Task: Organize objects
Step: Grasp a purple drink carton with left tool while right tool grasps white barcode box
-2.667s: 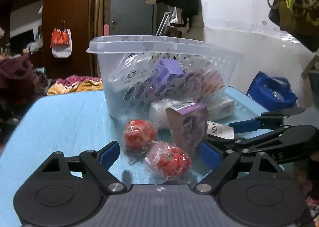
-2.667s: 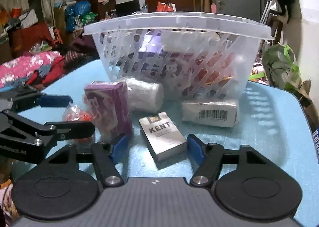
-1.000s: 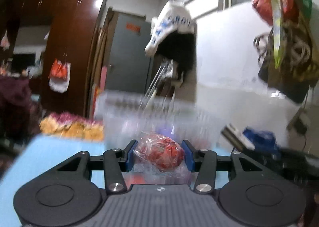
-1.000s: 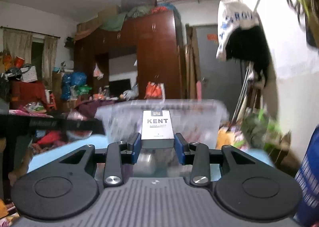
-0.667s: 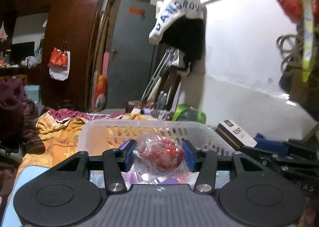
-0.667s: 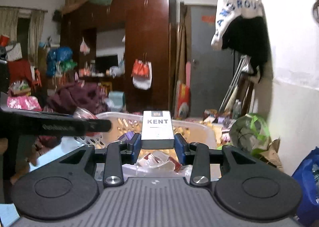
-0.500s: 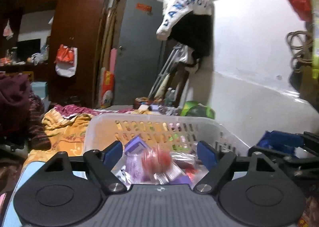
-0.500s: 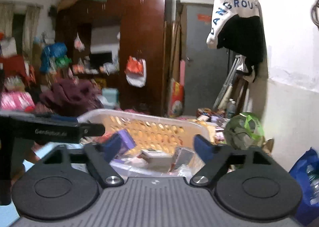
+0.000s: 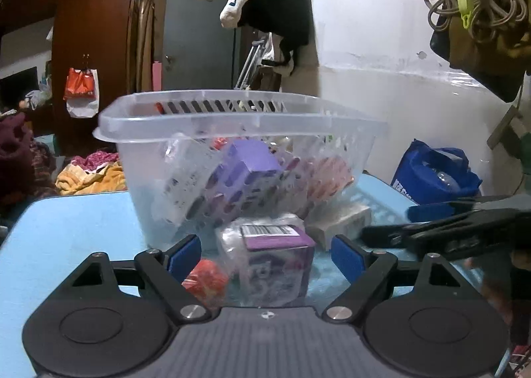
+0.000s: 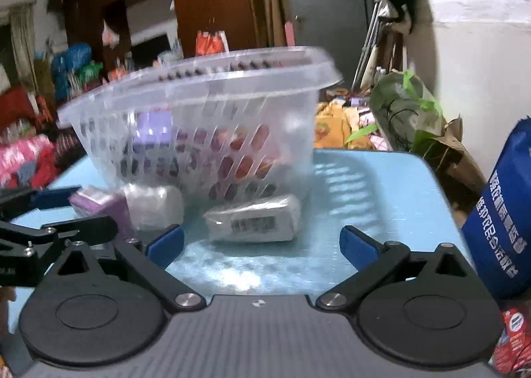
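We held both jaws spread wide and empty: left gripper [image 9: 266,255], right gripper [image 10: 261,244]. Between our left fingers stood one purple carton [image 9: 278,262] and one red wrapped ball [image 9: 206,279]; beyond, one white boxed packet [image 10: 254,219], then one clear perforated basket [image 9: 232,122] holding mixed goods on the blue table [image 9: 66,228].

Right gripper [image 10: 262,245]: blue-padded fingers spread wide, nothing between them, low over the light blue table [image 10: 381,185]

Clear perforated basket [image 10: 199,106]: stands on the table, holds purple and red items, blurred

White barcoded pack [image 10: 254,219]: lying flat, just in front of the basket

Clear-wrapped roll [image 10: 154,202]: at the basket's foot, left of the white pack

Purple box [image 10: 103,204]: touching the roll's left side

Left gripper [image 10: 49,212]: at left edge, fingers apart, beside the purple box

Blue printed bag [image 10: 504,212]: right edge
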A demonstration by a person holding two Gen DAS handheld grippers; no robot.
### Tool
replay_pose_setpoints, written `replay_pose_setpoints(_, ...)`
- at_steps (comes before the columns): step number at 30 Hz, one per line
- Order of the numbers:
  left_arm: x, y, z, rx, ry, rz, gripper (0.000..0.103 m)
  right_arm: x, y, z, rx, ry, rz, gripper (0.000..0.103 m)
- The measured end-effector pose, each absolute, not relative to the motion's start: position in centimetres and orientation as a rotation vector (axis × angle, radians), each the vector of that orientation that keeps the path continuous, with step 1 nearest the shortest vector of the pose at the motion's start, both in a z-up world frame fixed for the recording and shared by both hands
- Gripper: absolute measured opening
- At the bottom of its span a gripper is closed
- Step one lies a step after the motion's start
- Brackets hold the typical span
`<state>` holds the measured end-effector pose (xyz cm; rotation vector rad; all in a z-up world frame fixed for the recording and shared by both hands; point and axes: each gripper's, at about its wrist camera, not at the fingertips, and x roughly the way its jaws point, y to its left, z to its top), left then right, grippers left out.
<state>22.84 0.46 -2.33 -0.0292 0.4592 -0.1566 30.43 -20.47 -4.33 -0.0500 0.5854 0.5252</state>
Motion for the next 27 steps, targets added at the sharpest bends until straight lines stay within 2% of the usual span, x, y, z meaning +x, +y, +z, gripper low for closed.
replay_pose_setpoints(1,23.0,0.3,-2.5,-0.020,0.463,-0.145,0.088,30.6,-19.9,-4.5,-0.071,0.599,0.521,0.102)
replay_pose_setpoints(2,23.3,0.1,-2.7,-0.007,0.465,-0.135,0.082,30.8,-19.4,-4.7,-0.089,0.609,0.525,0.101)
replay_pose_setpoints(3,23.3,0.0,-2.9,0.010,0.466,-0.128,0.069,30.8,-19.0,-4.8,-0.107,0.616,0.528,0.101)
replay_pose_setpoints(4,23.4,-0.1,-3.1,0.027,0.466,-0.122,0.061,30.9,-18.6,-4.9,-0.126,0.620,0.525,0.100)
replay_pose_setpoints(6,23.6,0.0,-3.1,0.034,0.462,-0.118,0.052,31.5,-18.2,-4.9,-0.144,0.626,0.520,0.098)
replay_pose_setpoints(8,23.0,0.1,-3.0,0.037,0.448,-0.119,0.051,31.4,-18.1,-5.0,-0.145,0.631,0.526,0.092)
replay_pose_setpoints(11,22.3,0.1,-3.0,0.053,0.432,-0.129,0.051,30.9,-18.2,-5.0,-0.155,0.617,0.516,0.074)
replay_pose_setpoints(19,20.9,1.2,-2.7,0.003,0.391,-0.169,0.051,30.1,-19.7,-5.2,-0.105,0.584,0.540,0.070)
replay_pose_setpoints(27,18.3,2.6,-2.5,-0.073,0.306,-0.197,0.051,26.7,-22.6,-4.1,-0.006,0.474,0.586,0.070)
